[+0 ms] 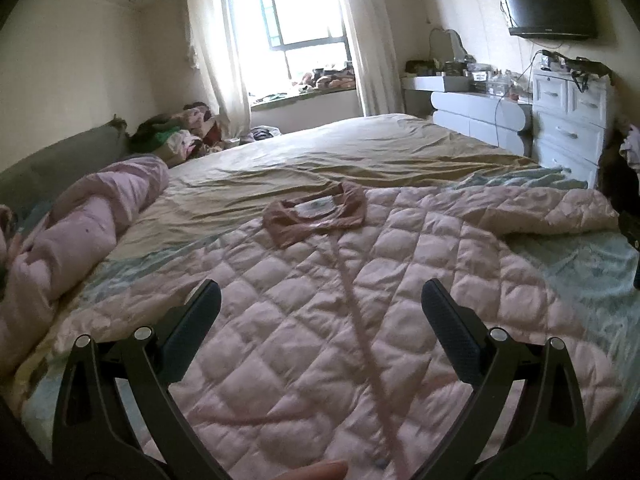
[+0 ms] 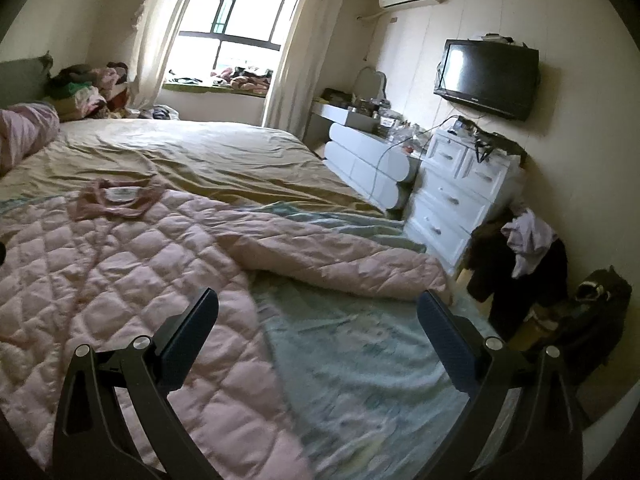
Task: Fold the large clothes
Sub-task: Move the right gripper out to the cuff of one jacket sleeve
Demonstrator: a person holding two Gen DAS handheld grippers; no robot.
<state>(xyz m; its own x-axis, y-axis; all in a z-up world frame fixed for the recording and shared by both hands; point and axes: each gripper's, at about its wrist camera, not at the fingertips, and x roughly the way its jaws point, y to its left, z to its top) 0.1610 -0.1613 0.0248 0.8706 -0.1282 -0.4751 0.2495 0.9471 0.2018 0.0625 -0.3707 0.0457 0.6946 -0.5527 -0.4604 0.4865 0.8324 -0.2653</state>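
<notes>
One quilted pink coat (image 1: 360, 300) spread on bed (image 1: 320, 152), two grippers, left (image 1: 321, 304) and right (image 2: 318, 312); fingers apart, empty

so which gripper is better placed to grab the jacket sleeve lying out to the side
Right. The right gripper faces the sleeve with open jaws; the left gripper hangs over the quilted pink jacket body.

Daylight enters through the window (image 1: 288, 12), which is overexposed to plain white in the left wrist view and less so in the right. The walls stay rather dim and yellowish. Soft shadows lie in the folds of the quilted jacket (image 1: 360, 300). Both views bend strongly at the edges, with dark corners. The blue sheet (image 2: 360, 360) looks smeared by motion blur.
</notes>
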